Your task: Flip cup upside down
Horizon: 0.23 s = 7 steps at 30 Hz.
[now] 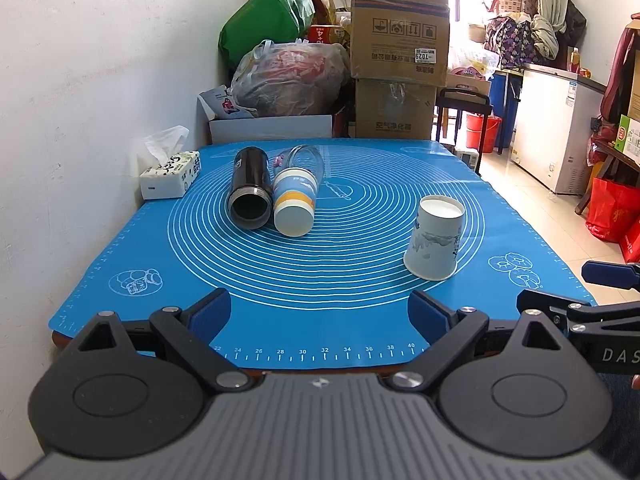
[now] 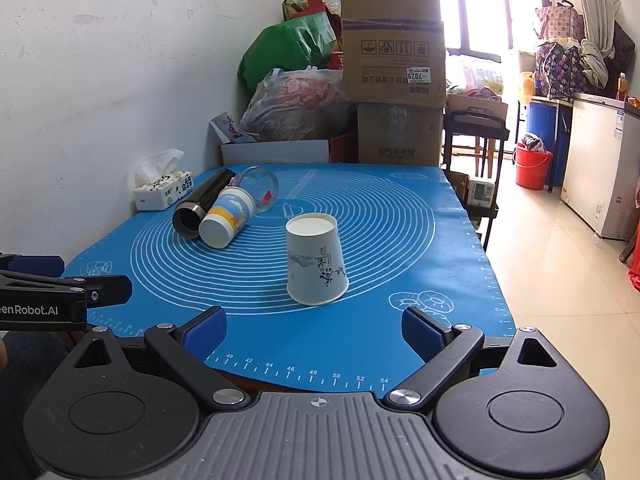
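Note:
A white paper cup (image 1: pixel 435 237) with ink-style print stands upside down, base up, on the blue mat (image 1: pixel 360 320); it also shows in the right wrist view (image 2: pixel 316 259). A black flask (image 1: pixel 249 189) (image 2: pixel 202 203), a blue-and-white cup (image 1: pixel 295 203) (image 2: pixel 228 216) and a clear glass (image 1: pixel 306 159) (image 2: pixel 260 188) lie on their sides at the far left. My left gripper (image 1: pixel 320 316) is open and empty at the near edge. My right gripper (image 2: pixel 316 330) is open and empty, just short of the paper cup.
A tissue box (image 1: pixel 170 176) (image 2: pixel 162 190) sits by the white wall at the mat's far left. Cardboard boxes (image 1: pixel 400 52) and bags are stacked behind the table. The table drops to a tiled floor (image 2: pixel 560 280) on the right. Each gripper shows at the other view's edge.

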Motion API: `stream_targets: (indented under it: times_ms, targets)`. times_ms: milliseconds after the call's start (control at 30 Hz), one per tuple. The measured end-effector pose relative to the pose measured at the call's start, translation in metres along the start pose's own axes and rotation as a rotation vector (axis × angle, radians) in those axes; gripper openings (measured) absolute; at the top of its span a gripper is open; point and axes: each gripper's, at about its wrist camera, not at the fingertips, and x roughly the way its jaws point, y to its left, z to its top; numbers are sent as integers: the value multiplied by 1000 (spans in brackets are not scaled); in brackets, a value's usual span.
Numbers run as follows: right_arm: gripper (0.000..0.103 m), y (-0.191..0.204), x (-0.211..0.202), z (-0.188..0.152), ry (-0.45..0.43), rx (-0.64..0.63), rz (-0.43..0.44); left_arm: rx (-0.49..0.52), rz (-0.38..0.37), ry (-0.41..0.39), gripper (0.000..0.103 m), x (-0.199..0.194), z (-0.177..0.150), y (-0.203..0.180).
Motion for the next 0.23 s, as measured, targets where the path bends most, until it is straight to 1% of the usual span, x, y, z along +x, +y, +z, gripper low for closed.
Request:
stream_targets:
  times_ms: [233]
  targets:
    - [95,0,1,0,2,1,1,3,4,3,95,3,0,-1]
